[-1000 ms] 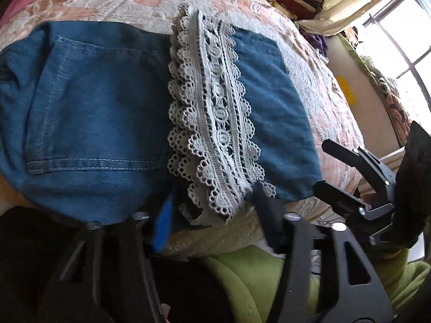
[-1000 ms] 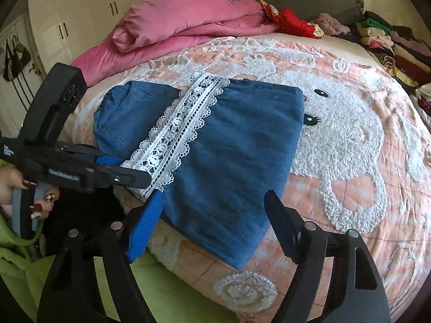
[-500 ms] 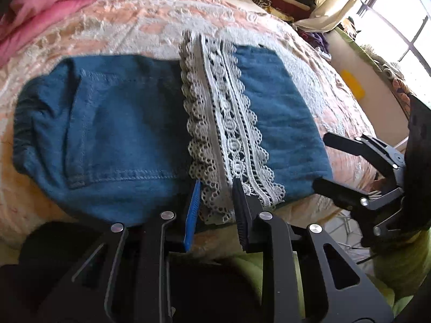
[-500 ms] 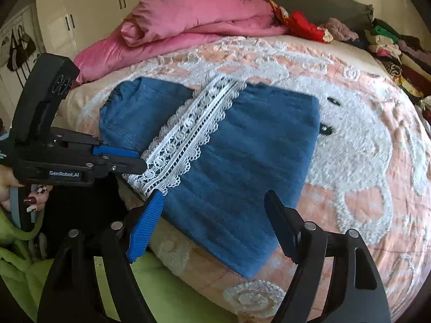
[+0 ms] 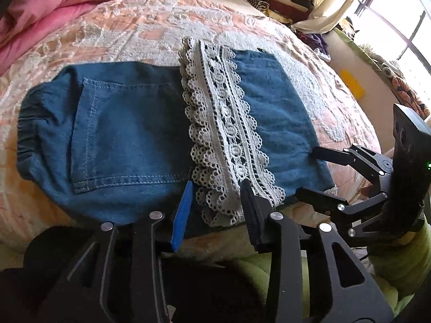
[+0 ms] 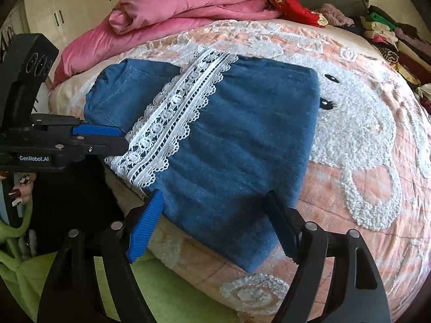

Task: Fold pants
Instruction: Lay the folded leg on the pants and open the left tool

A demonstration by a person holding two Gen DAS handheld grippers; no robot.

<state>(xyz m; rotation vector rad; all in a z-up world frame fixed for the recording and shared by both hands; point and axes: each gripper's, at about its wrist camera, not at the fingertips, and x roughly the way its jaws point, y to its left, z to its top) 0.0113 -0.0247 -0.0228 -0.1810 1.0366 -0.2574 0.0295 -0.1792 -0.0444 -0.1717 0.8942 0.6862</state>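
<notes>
Lying across the middle of both views, the folded blue denim pants (image 5: 126, 145) rest flat on a peach bedspread (image 5: 140, 29) with white tufted patterns. A band of white lace trim (image 5: 226, 140) runs from the upper centre of the left wrist view down to its lower centre, laid over the denim; a stitched back pocket (image 5: 118, 132) shows to its left. In the right wrist view the same lace crosses diagonally from the upper centre toward the left edge.

The left gripper (image 5: 215, 207) sits at the bottom centre of its own view, over the near end of the lace. Its jaws have just been opening and now stand narrowly apart, one on each side of the lace end, not pressing it. In the right wrist view it reaches in from the left edge, with painted fingernails of a hand (image 6: 20, 188) showing below it.

The right gripper (image 6: 215, 215) is spread wide, its fingers straddling the near corner of the denim at the lower centre of its view without pinching the cloth. In the left wrist view it appears at the right edge, beside the lower right corner of the pants.

A pink quilt (image 6: 172, 13) is bunched in the upper left, and stacked clothes (image 6: 388, 35) fill the upper right.
</notes>
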